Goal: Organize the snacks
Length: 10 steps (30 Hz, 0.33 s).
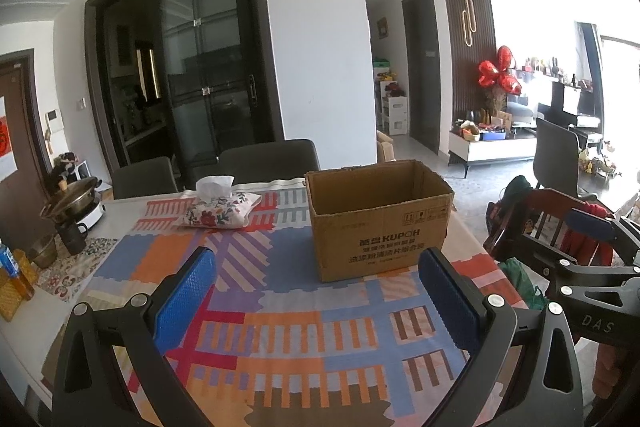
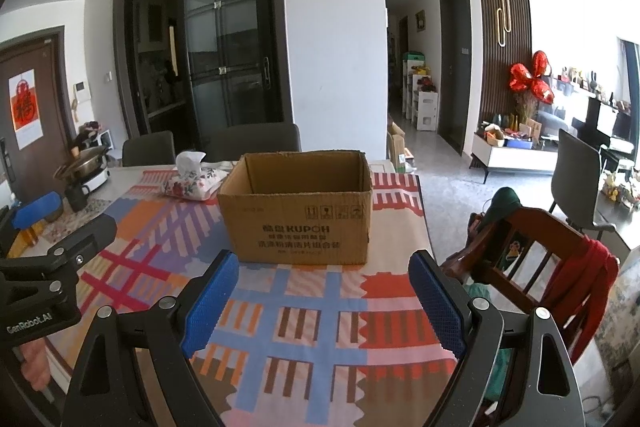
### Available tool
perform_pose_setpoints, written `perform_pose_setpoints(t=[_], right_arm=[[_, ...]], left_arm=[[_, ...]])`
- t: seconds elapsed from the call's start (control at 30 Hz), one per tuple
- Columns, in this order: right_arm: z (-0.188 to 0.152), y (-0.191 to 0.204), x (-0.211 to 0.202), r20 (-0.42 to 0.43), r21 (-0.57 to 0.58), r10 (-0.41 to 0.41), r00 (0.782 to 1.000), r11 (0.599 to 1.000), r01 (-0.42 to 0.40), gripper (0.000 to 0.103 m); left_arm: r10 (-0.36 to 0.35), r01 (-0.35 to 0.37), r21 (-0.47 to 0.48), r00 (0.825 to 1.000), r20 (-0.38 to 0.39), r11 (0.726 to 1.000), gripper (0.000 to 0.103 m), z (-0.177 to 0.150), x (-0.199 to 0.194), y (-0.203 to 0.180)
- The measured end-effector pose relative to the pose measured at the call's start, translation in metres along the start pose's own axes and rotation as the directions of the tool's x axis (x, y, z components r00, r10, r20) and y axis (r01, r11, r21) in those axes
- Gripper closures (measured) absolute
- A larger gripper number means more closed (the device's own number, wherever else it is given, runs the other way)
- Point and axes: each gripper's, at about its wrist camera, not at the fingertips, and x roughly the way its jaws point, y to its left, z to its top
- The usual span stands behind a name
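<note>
Left tool (image 1: pixel 318 293): blue pads spread wide, nothing between them, hovering above the patterned cloth.
Right tool (image 2: pixel 324 297): blue pads also spread wide and empty, pointing toward the box from the near side.
Cardboard box (image 2: pixel 298 223): brown, top open, standing upright on the cloth toward the far half of the bench; dark printed lettering on its near wall. Its inside walls show bare; the bottom is hidden from both views.
Snacks: none can be made out on the bench or in the visible part of the box.
Cloth (image 1: pixel 288 339): multicoloured blocks and stripes, lying flat over the bench under both tools and the box.
Tissue pack (image 1: pixel 222 207): floral cover with a white tissue sticking up, lying on the cloth left of the box, near but apart from it.
Pot (image 1: pixel 74 197): metal, at the far left end of the bench.
Wooden chair (image 2: pixel 532 255): to the right of the bench, red cloth draped over it.
</note>
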Motion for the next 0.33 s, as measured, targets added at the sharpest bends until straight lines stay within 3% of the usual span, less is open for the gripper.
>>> perform_pose_setpoints(t=[0.33], right_arm=[[0.0,0.0004,0.0009,-0.001,-0.001,-0.001,1.0,1.0,0.001,0.015]], left_arm=[[0.001,-0.001,-0.007,1.0,-0.008,1.0,0.0,-0.0029,0.001,0.0004]])
